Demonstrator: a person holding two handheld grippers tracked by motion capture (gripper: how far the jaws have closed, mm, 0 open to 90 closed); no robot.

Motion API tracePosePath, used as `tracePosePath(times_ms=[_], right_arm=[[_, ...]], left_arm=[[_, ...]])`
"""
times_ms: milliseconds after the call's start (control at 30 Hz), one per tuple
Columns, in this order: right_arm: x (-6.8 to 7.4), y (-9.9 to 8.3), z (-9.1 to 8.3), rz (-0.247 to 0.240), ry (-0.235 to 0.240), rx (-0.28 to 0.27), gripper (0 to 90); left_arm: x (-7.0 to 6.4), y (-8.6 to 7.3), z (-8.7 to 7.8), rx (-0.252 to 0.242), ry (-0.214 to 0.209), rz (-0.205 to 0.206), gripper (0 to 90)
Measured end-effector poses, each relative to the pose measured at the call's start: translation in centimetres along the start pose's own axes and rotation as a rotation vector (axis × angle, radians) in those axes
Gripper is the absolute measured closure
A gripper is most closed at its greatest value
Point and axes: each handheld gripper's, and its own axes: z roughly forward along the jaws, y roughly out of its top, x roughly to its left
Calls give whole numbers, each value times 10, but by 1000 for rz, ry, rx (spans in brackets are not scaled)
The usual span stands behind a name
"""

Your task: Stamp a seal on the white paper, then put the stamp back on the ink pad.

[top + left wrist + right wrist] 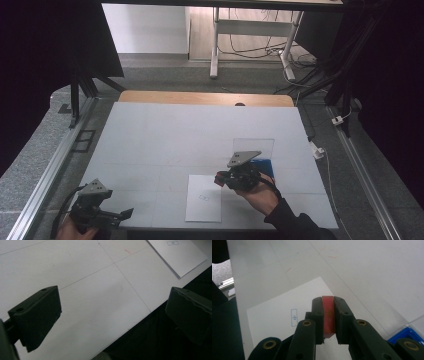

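While the right gripper [328,315] is hovering above the white table [165,135], its two black jaws are pressing together on a small red block [328,316], which is sitting squeezed flat between the pads with its top edge level with the jaw tips. Seen from the high view, the right gripper [220,178] is carrying the red block [219,178] at its tip, just over the right edge of a white paper sheet [204,198]. Below and ahead of the jaws, in the right gripper view, the paper sheet [284,312] is lying flat, a small printed blue box on it just left of the block. Behind the gripper, near the holding hand, a blue tray [263,164] is resting on the table. Well apart, the left gripper [125,213] is sitting low at the near table edge; its jaws are standing wide apart with nothing between them, bare table [100,290] showing through the gap. A corner of the paper sheet [180,255] is lying ahead of it, to its right.
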Motion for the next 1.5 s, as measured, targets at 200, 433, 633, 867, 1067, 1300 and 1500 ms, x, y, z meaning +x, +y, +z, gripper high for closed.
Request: tracePosePath(times_ms=[200,433,633,867,1067,1300,1500], right_arm=[[-10,-3,-6,22,-22,-8,795],[-19,-7,-14,43,-53,-11,795],[-26,-10,-19,59,-66,-19,795],[-34,-15,-29,83,-92,-26,795],[-42,-19,-35,105,-115,-34,795],[-48,-23,-39,114,-134,-29,793],[-53,-25,-43,130,-152,-34,794]], left_arm=[[0,0,0,0,0,0,4],[0,0,0,0,-1,-2,4],[0,0,0,0,-1,-3,4],[0,0,0,-2,-2,-4,4],[1,0,0,-1,-4,-6,4],[0,0,-1,-4,-4,-2,3],[0,0,-1,-4,-4,-2,3]])
